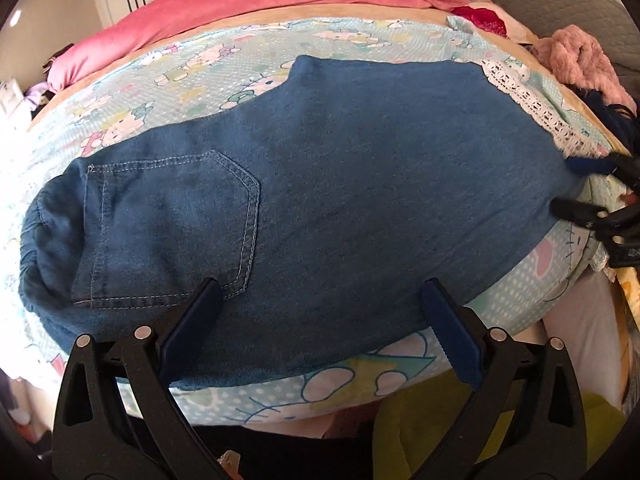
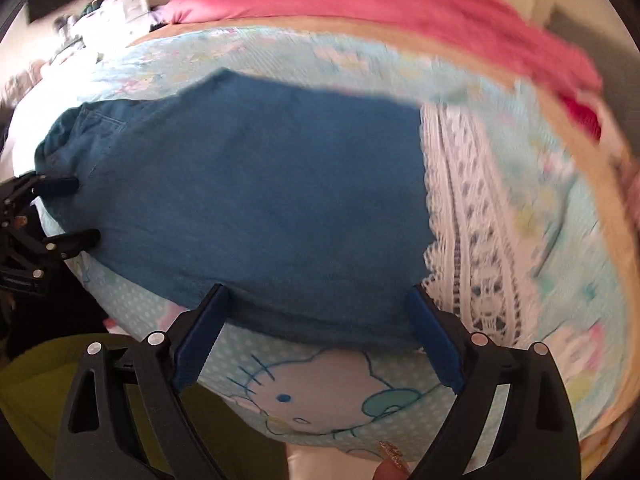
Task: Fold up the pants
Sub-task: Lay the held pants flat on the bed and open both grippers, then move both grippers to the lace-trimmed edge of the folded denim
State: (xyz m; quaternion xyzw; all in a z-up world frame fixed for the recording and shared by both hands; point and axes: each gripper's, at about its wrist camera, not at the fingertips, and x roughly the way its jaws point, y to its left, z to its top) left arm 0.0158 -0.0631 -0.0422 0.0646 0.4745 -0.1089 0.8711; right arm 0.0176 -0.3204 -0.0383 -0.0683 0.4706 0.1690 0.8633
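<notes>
Overhead, blue pants (image 1: 320, 200) spread flat on a cartoon-print blanket (image 1: 208, 64), back pocket (image 1: 168, 228) up; pink bedding (image 1: 240, 4) heaped beyond the pants, white lace trim (image 2: 472, 216) at their right end; left gripper (image 1: 320, 292) wide open at the pants' near edge, holding nothing; right gripper (image 2: 320, 300) likewise spread, empty

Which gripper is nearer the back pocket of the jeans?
Left. The left gripper has one finger right at the back pocket; the right gripper is at the opposite end, beside the lace trim.
</notes>
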